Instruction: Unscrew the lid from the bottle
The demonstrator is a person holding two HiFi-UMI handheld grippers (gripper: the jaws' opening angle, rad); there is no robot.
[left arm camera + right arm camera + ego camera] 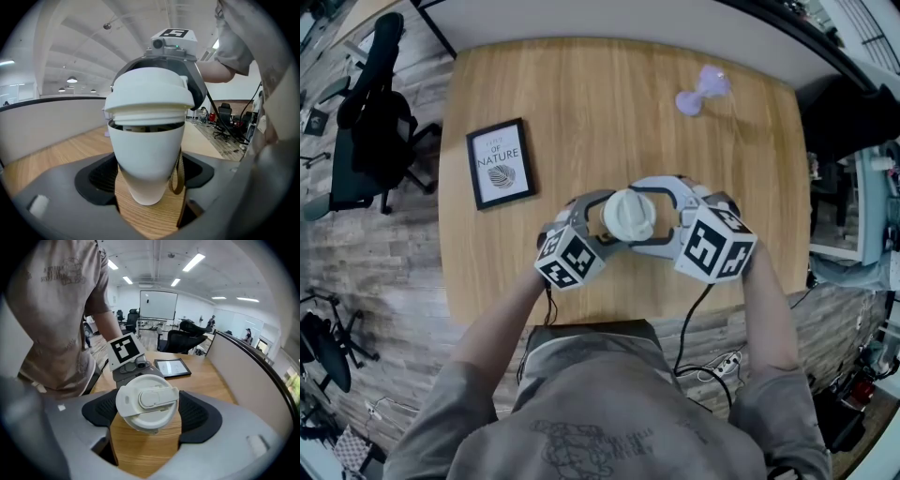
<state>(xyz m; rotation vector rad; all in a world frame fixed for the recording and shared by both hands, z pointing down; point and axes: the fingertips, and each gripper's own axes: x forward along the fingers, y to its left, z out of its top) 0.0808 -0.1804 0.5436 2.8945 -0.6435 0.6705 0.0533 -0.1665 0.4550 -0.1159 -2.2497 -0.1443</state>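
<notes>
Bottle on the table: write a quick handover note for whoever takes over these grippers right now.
Left gripper: jaws closed on the body of the white plastic bottle, upright on the wooden table.
Right gripper: jaws closed on the white flip-top lid from above.
Done: lid looks loosened; a dark gap shows beneath it.
To do: finish turning, then lift the lid clear.

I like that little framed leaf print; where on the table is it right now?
In the head view the framed print lies flat near the left edge of the wooden table, up and to the left of the white bottle.
</notes>
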